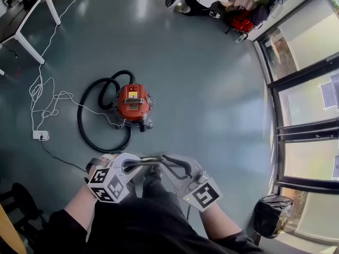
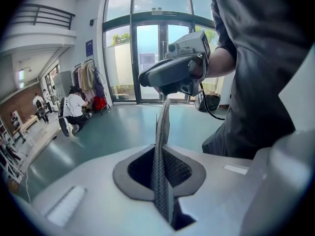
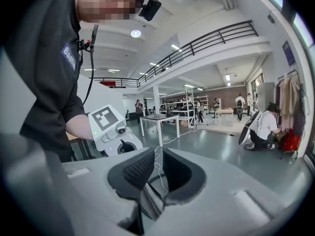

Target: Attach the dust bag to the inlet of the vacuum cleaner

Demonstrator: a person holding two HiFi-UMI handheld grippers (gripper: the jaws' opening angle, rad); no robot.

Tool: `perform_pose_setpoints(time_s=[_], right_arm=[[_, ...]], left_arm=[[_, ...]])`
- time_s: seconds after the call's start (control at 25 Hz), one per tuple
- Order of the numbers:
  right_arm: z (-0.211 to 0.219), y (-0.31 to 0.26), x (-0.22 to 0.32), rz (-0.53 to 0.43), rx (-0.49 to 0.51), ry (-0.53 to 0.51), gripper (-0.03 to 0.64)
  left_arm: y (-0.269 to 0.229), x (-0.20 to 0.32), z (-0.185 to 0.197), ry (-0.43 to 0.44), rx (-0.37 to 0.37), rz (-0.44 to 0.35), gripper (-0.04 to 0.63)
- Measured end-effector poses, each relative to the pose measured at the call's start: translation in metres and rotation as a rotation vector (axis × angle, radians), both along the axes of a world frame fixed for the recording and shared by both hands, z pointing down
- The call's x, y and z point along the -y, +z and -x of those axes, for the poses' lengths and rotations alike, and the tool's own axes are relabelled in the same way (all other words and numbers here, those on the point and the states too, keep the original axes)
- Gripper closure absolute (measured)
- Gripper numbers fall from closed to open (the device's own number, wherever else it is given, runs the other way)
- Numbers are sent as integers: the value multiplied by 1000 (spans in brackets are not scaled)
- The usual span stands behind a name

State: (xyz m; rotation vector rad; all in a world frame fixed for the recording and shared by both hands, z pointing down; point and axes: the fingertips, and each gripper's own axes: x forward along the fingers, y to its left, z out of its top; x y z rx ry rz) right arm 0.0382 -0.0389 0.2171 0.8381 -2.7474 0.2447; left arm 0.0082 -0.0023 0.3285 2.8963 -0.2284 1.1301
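The red vacuum cleaner (image 1: 133,103) sits on the floor (image 1: 212,89), far ahead (hose (image 1: 85,126) curled at its left). The left gripper (image 2: 165,109) has its fingers (image 2: 158,181) pressed together, empty. The right gripper (image 3: 158,159) holds its own slightly apart, empty.

Red canister vacuum cleaner (image 1: 132,103) stands on grey-green floor (image 1: 212,89), mid-scene. Black coiled hose (image 1: 79,115) lies at its left; white power strip (image 1: 41,135) further left. White metal table (image 1: 32,12) far left. Black plastic bag (image 1: 273,215) near right.

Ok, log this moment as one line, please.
left gripper: shut, empty | right gripper: jaws apart, empty | vacuum cleaner: on floor ahead, untouched | dust bag: not in view
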Motion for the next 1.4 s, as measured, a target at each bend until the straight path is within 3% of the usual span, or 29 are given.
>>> perform_pose_setpoints(time_s=[0.28, 0.64, 1.12, 1.4], right_arm=[[-21, 31, 38, -6, -22, -25, 580], [-20, 89, 59, 45, -39, -39, 580], [-24, 182, 79, 73, -44, 23, 580], [-27, 242, 95, 70, -61, 4, 580]], left_arm=[[55, 27, -10, -76, 25, 6, 555], [115, 46, -14, -96, 28, 28, 555], [204, 54, -13, -27, 33, 21, 555], [251, 64, -16, -26, 29, 15, 555]])
